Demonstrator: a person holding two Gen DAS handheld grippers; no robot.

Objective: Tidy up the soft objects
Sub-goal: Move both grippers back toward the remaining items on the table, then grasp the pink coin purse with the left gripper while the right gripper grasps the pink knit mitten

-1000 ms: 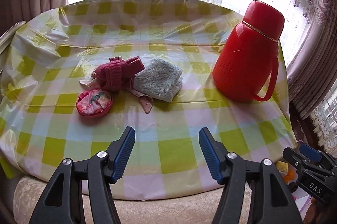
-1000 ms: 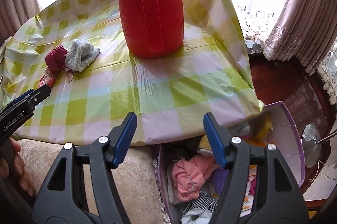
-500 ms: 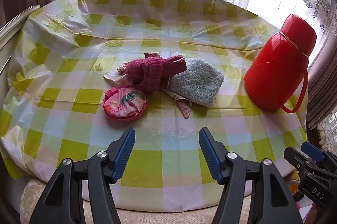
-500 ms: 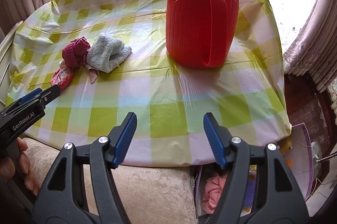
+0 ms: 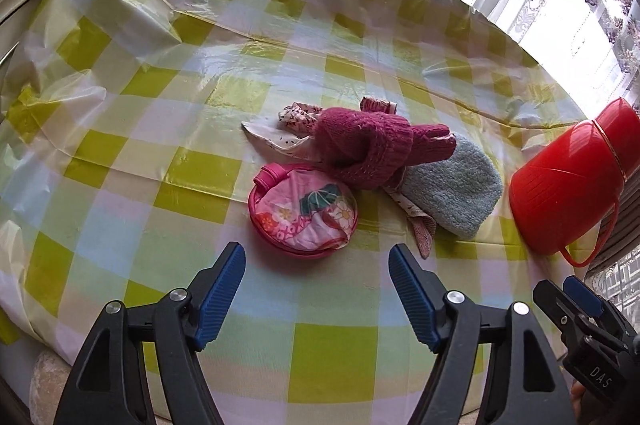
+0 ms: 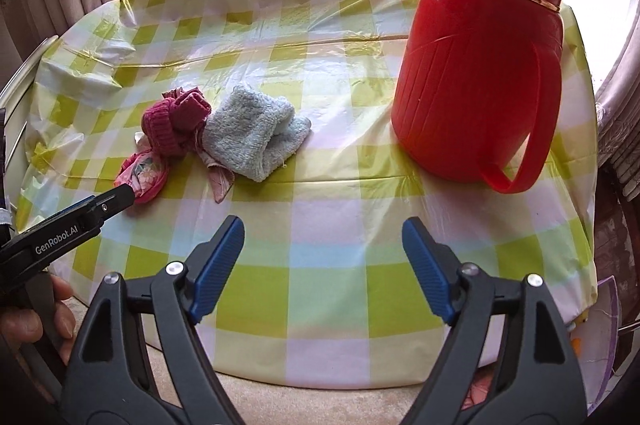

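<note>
**K:** Left tongs (image 5: 316, 299) spread, nothing between them; jaws have just been opening. Same for right tongs (image 6: 322, 269), wide and empty.

**M:** Where's the soft stuff?

**K:** One heap mid-worktop (image 5: 120, 129), away from every edge. Magenta knit glove (image 5: 372, 149) lies over a printed cloth (image 5: 288, 129) and touches the blue towel (image 5: 452, 189). Pink floral pouch (image 5: 304, 211) sits on the near side of the glove, closest to the left tongs.

**M:** Handling?

**K:** My guess: all light and limp, will sag and drag neighbours. Pinch the glove at its thick cuff, the towel on its folded edge. Pouch looks slick; take the rim.

**M:** Views differ?

**K:** Left view shows the pouch face and cloth print. Right view shows the whole red thermos (image 6: 480, 65) toward the right edge, the towel's fold, and a hand (image 6: 36, 321) on the left tool.
</note>
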